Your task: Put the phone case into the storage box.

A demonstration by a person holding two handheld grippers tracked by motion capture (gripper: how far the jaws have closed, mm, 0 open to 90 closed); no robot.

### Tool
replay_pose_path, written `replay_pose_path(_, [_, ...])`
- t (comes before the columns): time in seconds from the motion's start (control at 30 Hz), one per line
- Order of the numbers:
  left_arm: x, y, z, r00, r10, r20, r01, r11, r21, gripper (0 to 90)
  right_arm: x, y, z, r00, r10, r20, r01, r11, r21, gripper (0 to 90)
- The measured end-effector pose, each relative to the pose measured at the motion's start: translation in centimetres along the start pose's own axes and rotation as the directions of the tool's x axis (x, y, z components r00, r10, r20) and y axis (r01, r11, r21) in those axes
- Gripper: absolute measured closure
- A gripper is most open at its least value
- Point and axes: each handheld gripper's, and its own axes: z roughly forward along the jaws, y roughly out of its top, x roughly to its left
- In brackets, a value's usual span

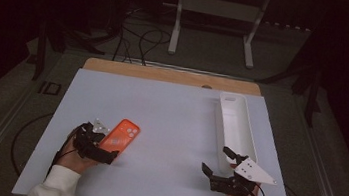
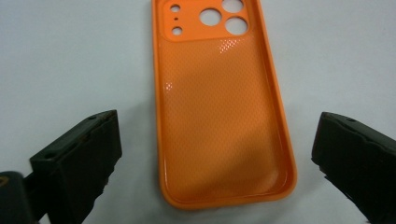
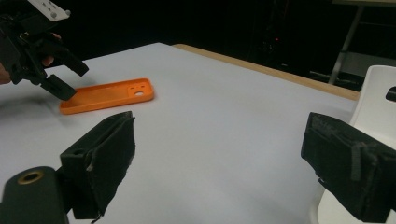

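An orange phone case lies flat on the white table top, inner side up, with its camera holes at the far end. My left gripper is open at the case's near end. In the left gripper view the case lies between the two jaws of my left gripper, with a gap on each side. My right gripper is open near the front right of the table, with nothing between its jaws. The right gripper view shows my right gripper open over bare table, with the case and the left gripper farther off.
A long white tray stands lengthwise at the right side of the table, just beyond my right gripper, and its rim is close to the right jaw. A wooden strip runs along the table's far edge. Cables and a white stand lie on the floor behind.
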Motion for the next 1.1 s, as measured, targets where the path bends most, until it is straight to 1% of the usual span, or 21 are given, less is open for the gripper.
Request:
replay_pose_path(0.13, [-0.1, 0.0, 0.2, 1.0000, 0.005, 0.001, -0.005, 0.9999, 0.010, 2.9, 0.0, 0.0, 0.0, 1.0000, 0.003, 0.000, -0.003, 1.000, 0.002, 9.7])
replay_pose_path(0.2, [-0.2, 0.1, 0.5, 1.0000, 0.006, -0.002, -0.006, 0.9997, 0.022, 3.0, 0.0, 0.0, 0.0, 1.0000, 0.002, 0.000, -0.002, 1.000, 0.002, 9.7])
replay_pose_path(0.3, [-0.4, 0.0, 0.7, 0.9998, 0.009, -0.020, -0.009, 0.9995, 0.029, 4.5, 0.0, 0.0, 0.0, 1.0000, 0.002, -0.001, -0.002, 1.000, 0.003, 9.7])
replay_pose_path(0.47, [-0.5, 0.0, 1.1, 0.9999, 0.007, -0.011, -0.006, 0.9991, 0.042, 5.8, 0.0, 0.0, 0.0, 1.0000, 0.004, -0.001, -0.004, 1.000, 0.003, 9.7])
replay_pose_path(0.63, [-0.5, -0.1, 1.5, 0.9998, 0.000, -0.020, 0.001, 0.9982, 0.060, 7.9, 0.0, 0.0, 0.0, 1.0000, 0.003, -0.002, -0.003, 1.000, 0.004, 9.7])
replay_pose_path(0.97, [-0.3, -0.3, 1.9, 1.0000, -0.006, -0.001, 0.006, 0.9948, 0.102, 10.7, 0.0, 0.0, 0.0, 1.0000, 0.003, -0.002, -0.003, 1.000, 0.005, 9.7])
replay_pose_path(1.1, [-0.2, -0.3, 2.0, 0.9999, -0.011, 0.006, 0.010, 0.9943, 0.106, 10.5, 0.0, 0.0, 0.0, 1.0000, 0.003, -0.002, -0.003, 1.000, 0.005, 9.8])
